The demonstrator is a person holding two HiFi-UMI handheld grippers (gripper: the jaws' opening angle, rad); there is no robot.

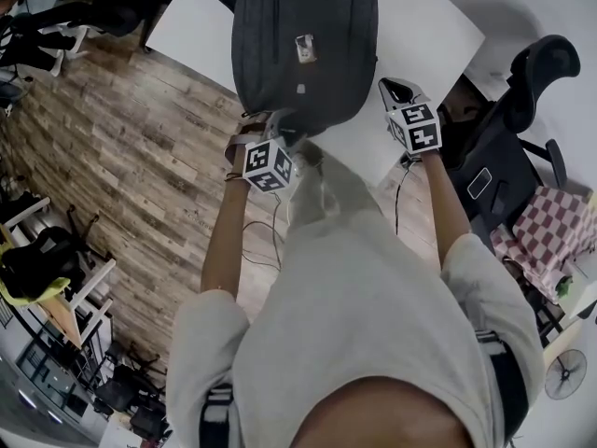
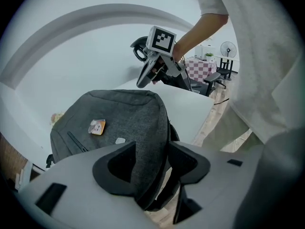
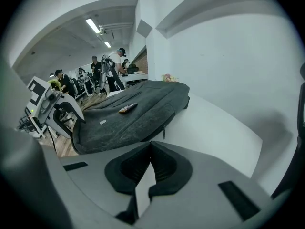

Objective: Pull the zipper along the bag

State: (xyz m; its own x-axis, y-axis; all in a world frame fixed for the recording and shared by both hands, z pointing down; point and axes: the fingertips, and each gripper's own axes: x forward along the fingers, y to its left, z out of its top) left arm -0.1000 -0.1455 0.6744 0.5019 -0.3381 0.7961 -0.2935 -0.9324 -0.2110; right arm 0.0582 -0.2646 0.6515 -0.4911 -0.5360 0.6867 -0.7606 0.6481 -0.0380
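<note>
Tabletop (image 1: 410, 26): left tool (image 2: 151, 157) downward astride bag (image 1: 303, 26)

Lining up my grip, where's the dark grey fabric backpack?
Head view, top centre: dark grey fabric backpack on the white table, near edge between the jaws of the left gripper.

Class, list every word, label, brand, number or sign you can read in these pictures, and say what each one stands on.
No text is legible anywhere.
Orange tag on the grey backpack: its print is too small and blurred to read.
Small grey patch on the backpack: unreadable.
Marker cube: a black-and-white square pattern only, no letters or digits.
</note>
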